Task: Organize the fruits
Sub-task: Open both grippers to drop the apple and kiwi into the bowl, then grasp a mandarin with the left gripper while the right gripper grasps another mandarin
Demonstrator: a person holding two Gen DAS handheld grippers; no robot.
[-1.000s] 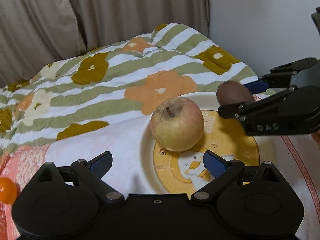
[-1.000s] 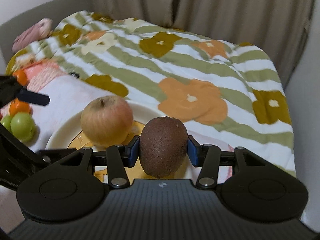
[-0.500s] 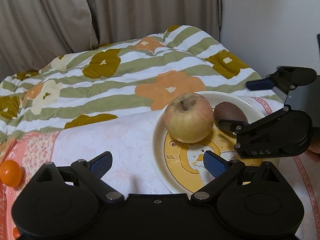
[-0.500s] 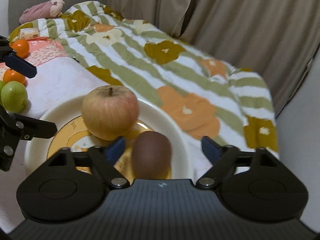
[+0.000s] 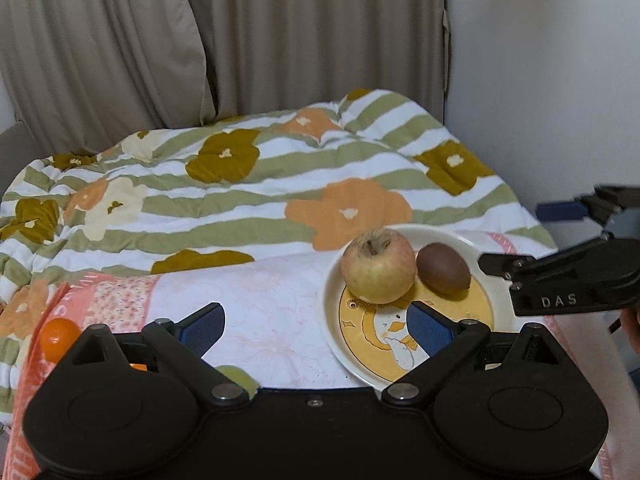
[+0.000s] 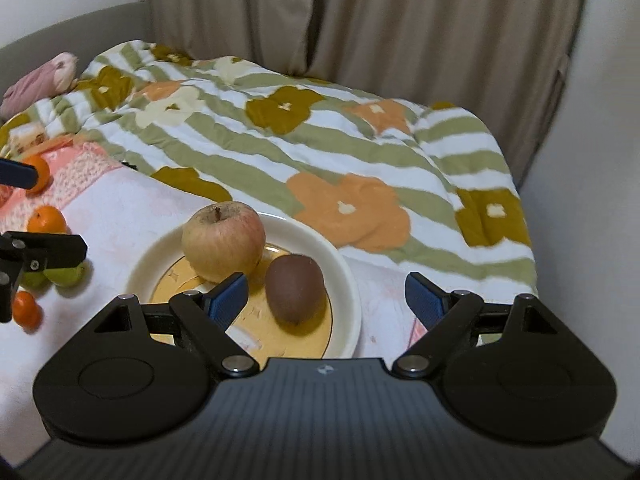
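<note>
Brown kiwi (image 6: 295, 288) released onto plate (image 6: 348, 280)
Right tongs (image 6: 326, 294) now wide, empty; left tongs (image 5: 316, 326) stay wide; striped floral bed (image 5: 240, 208), beige curtains (image 5: 280, 40).

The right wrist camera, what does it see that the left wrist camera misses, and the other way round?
Only the right wrist view shows the pink bundle at the far end of the bed and several small oranges near green fruit. Only the left wrist view shows the white wall and the right gripper from the side, open and holding nothing. Both show the apple and kiwi lying close together on the plate, the flowered quilt and the curtains.
</note>
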